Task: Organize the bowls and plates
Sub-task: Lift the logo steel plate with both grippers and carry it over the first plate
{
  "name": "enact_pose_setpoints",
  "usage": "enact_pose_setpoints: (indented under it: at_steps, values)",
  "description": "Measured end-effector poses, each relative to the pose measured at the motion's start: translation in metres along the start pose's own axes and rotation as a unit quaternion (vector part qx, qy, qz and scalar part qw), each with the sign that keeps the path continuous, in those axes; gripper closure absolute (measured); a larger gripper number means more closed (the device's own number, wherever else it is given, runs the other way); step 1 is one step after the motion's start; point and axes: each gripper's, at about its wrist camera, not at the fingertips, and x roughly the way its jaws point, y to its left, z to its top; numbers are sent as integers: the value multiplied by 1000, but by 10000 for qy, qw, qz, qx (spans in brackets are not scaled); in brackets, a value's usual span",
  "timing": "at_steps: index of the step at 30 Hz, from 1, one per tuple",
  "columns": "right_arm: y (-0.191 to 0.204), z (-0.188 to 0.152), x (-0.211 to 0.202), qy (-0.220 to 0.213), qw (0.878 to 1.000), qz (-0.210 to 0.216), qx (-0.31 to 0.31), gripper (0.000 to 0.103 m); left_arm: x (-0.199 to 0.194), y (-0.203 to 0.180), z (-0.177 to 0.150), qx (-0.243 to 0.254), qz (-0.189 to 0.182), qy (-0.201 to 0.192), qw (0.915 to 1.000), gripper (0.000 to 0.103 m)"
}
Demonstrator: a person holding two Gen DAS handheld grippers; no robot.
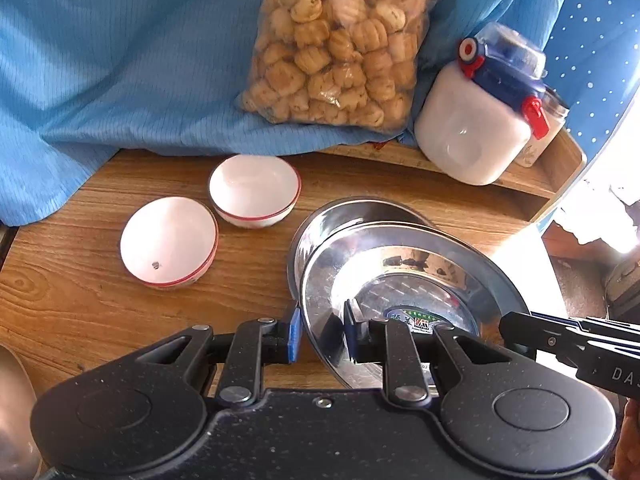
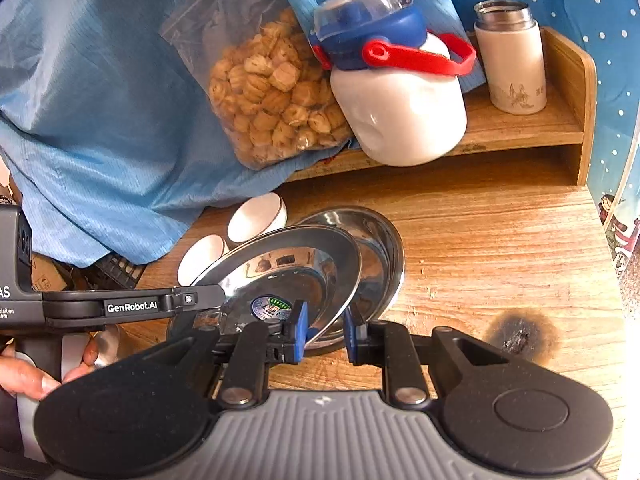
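Left wrist view: left gripper and right gripper each clamp the steel plate's rim, tilted above a second steel plate. Two empty white bowls sit beside; open wooden table lies rightward.

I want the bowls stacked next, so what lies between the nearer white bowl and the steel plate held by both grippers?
Only bare wooden tabletop separates the nearer white bowl from the held steel plate, as the left wrist view shows.
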Motion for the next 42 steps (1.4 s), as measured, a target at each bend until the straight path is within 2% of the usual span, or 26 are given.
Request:
enact_pose_setpoints:
  at_steps: [5,23,42]
  values:
    - [2,0,4,16,10000,-2,33,81,5,4,2,-61,20,38,10000,80]
    - [-2,20,33,52,9988,-487,22,81,41,7,16,-211,-141,48,9997,80]
    - [-6,26,48,112,9979,-639,55,79,53,4,23,-24,-95,-11,10000,80]
